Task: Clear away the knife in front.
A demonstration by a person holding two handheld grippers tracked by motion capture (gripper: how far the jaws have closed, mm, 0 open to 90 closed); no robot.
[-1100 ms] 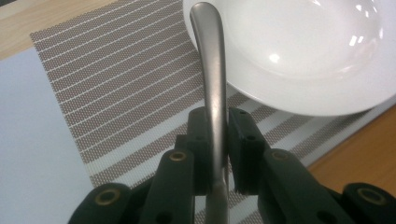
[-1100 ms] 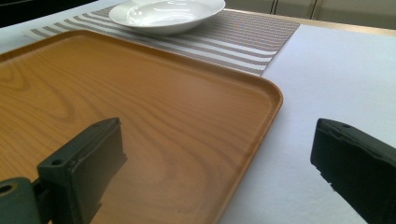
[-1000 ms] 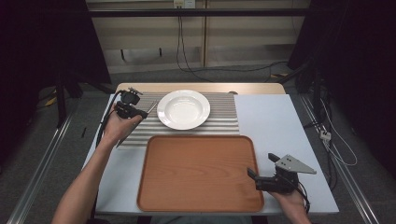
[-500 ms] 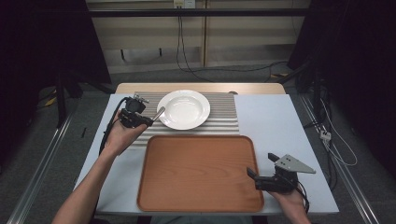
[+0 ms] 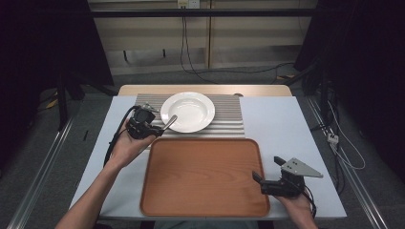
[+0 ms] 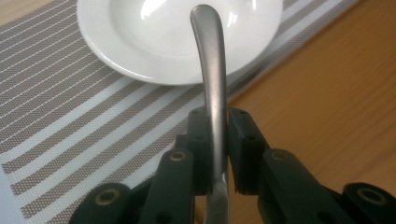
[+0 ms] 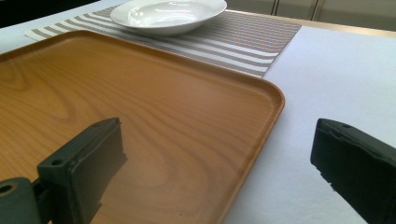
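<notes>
Cutlery handle [image 6: 212, 70] — polished metal, stiff, light, slippery — is clamped edge-on between the closed pads of the left gripper [image 5: 152, 125], its free end over the white plate's [image 5: 191, 112] near rim; judged best gripped mid-shank; right gripper [image 5: 267, 172] gapes empty.

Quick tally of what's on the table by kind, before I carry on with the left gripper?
Plates: 1, white plate
Utensils: 1, metal utensil handle, clamped in the left gripper
Trays: 1, wooden tray
Placemats: 1, striped placemat
Total: 4
</notes>
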